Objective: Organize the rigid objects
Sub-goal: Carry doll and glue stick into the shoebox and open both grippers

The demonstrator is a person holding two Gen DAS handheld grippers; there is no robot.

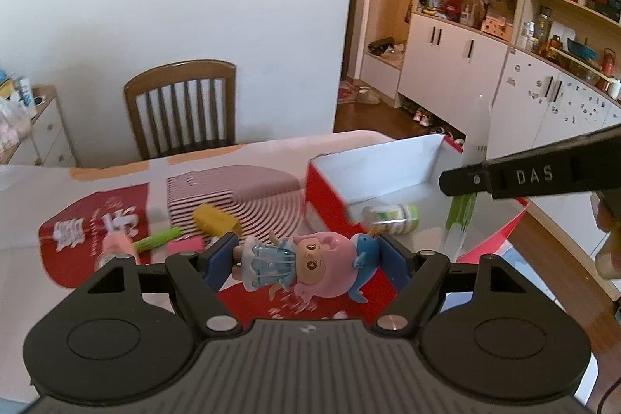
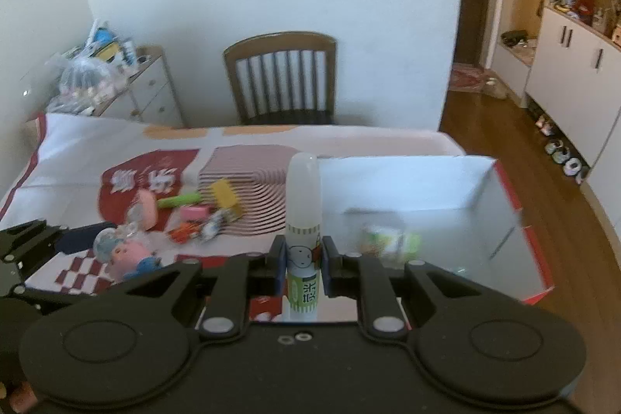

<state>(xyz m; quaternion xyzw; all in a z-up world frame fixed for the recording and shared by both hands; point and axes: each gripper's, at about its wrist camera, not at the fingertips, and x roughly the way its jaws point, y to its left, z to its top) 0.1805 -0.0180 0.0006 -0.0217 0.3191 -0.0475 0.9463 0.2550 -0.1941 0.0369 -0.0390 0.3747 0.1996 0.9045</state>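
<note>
Gripping a pig figurine [image 1: 306, 264] sideways, left hand-held gripper [image 1: 308, 260] holds it above the tabletop [image 1: 23, 258]; right hand-held gripper [image 2: 304, 260] clamps a glue stick [image 2: 304, 220] upright, likely bound for the red box [image 2: 524, 212].

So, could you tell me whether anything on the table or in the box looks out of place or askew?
Only mildly: the green-labelled bottle lies on its side in the red box, and small toys sit scattered on the tablecloth. Nothing looks spilled or damaged.
</note>
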